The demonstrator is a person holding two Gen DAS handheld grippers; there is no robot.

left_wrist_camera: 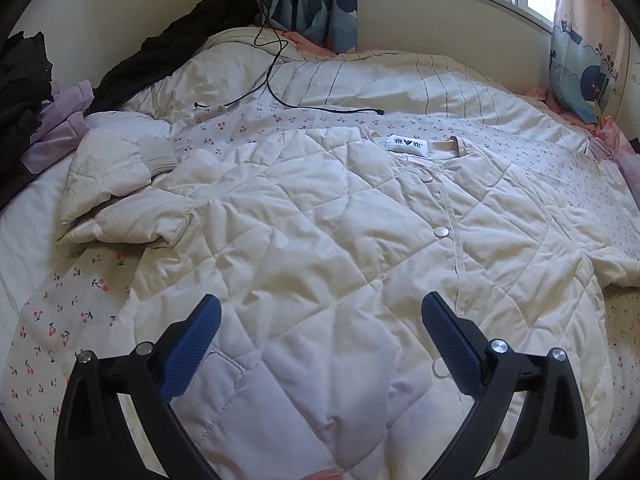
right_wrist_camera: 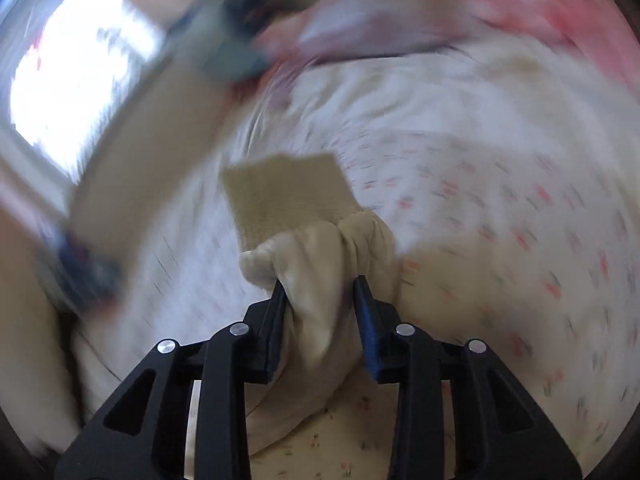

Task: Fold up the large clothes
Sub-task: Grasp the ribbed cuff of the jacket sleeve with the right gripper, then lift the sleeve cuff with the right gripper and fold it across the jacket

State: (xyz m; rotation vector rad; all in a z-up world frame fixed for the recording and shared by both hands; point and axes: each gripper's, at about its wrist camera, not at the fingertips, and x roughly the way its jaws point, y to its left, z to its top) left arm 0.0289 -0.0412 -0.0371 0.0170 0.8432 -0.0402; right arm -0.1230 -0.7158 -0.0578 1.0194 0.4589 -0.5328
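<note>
A cream quilted jacket [left_wrist_camera: 320, 216] lies spread front-up on the bed, collar and white label [left_wrist_camera: 407, 146] toward the window. Its left sleeve [left_wrist_camera: 116, 184] is folded in, ribbed cuff up. My left gripper [left_wrist_camera: 320, 320] is open and empty, hovering above the jacket's lower front. In the right wrist view, my right gripper [right_wrist_camera: 320, 292] is shut on the jacket's other sleeve [right_wrist_camera: 320, 264] just behind its ribbed cuff [right_wrist_camera: 288, 196], held above the bed. That view is heavily motion-blurred.
The bed has a cherry-print sheet [left_wrist_camera: 60, 320] and a striped cream duvet [left_wrist_camera: 360, 76]. A black cable [left_wrist_camera: 280, 96] lies across the duvet. Dark clothes [left_wrist_camera: 24, 92] and a lilac garment [left_wrist_camera: 60, 128] pile at the left. Curtains [left_wrist_camera: 316, 0] and a window are behind.
</note>
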